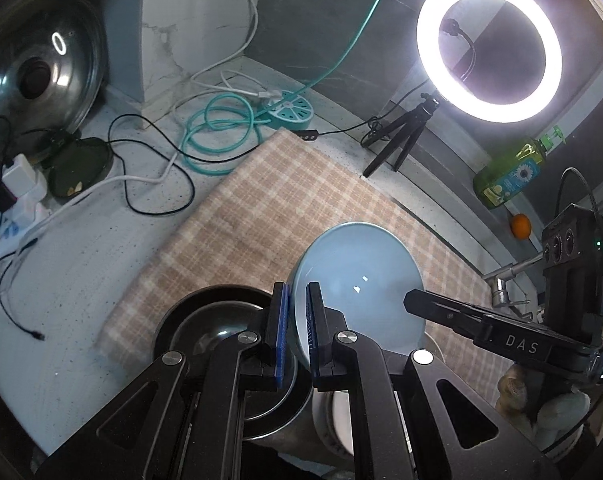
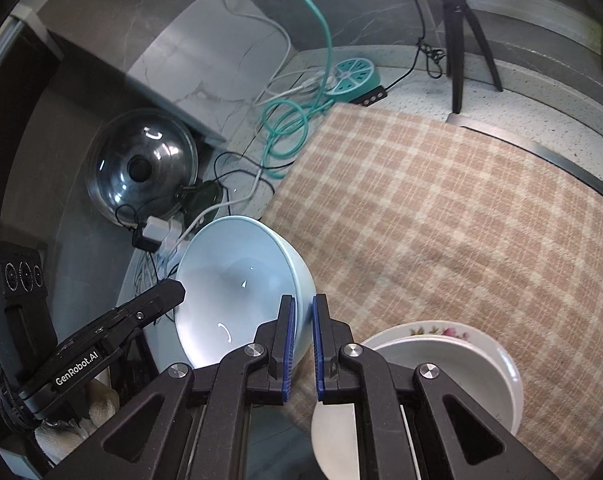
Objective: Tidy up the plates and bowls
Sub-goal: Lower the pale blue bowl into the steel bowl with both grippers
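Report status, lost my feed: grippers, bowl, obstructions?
Left gripper and right gripper both clamped on blue bowl rim, opposite sides. Bowl tilted. Dark bowl and white plates close by.

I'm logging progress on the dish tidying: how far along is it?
Done: white plates sit stacked on the checked cloth. In hand: the left gripper and right gripper both pinch the rim of the light blue bowl, lifted and tilted. Left: place it; a dark bowl waits below.

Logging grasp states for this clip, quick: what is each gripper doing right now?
Left gripper: jaws closed on the rim of the light blue bowl.
Right gripper: jaws closed on the same bowl's opposite rim.
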A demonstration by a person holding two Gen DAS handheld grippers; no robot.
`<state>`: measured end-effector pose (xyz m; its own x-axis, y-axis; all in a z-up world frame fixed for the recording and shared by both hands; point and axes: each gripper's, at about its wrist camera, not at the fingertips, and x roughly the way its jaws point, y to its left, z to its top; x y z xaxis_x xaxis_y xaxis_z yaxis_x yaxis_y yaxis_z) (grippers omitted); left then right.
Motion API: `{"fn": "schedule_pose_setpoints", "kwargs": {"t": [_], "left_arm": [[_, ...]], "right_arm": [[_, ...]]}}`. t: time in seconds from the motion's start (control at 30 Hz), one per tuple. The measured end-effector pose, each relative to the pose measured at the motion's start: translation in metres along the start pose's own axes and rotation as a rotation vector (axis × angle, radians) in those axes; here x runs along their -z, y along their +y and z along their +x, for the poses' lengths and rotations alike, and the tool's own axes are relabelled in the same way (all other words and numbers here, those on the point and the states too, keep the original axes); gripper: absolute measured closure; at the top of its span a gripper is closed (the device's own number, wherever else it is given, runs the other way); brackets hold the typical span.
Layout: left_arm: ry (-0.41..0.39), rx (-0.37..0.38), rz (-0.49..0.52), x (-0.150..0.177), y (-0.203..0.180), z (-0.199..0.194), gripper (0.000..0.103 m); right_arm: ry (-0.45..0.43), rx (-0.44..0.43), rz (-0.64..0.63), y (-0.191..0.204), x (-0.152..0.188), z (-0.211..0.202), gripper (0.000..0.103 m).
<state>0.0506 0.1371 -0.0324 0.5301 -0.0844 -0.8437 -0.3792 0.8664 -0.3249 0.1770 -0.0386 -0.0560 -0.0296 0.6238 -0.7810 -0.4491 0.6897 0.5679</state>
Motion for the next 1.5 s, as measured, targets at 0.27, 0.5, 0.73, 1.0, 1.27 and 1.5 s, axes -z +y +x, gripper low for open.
{"fn": "schedule_pose_setpoints", "kwargs": {"t": [0.27,0.5,0.73,1.0,1.27,1.5], "left_arm": [[-0.001,-0.032,-0.063,0.019,0.034,-0.01,0.096],[0.01,-0.051,-0.1,0.03,0.056,-0.006,0.096],[0.044,-0.051,-0.145,0.042,0.076,0.009,0.096],[0.067,-0.056,-0.166,0.049,0.086,0.018,0.096],[0.079,-0.061,-0.162,0.052,0.091,0.021,0.096],[0.083,-0.064,-0.15,0.051,0.09,0.024,0.096]], "right_arm": [[0.058,-0.01,-0.045,0.025,0.015,0.026,0.095],[0.103,0.0,-0.074,0.038,0.025,0.05,0.095],[0.14,0.029,-0.096,0.043,0.03,0.07,0.095],[0.159,0.049,-0.111,0.046,0.035,0.082,0.095],[0.172,0.065,-0.116,0.047,0.039,0.091,0.095],[0.173,0.07,-0.118,0.046,0.038,0.092,0.094]]}}
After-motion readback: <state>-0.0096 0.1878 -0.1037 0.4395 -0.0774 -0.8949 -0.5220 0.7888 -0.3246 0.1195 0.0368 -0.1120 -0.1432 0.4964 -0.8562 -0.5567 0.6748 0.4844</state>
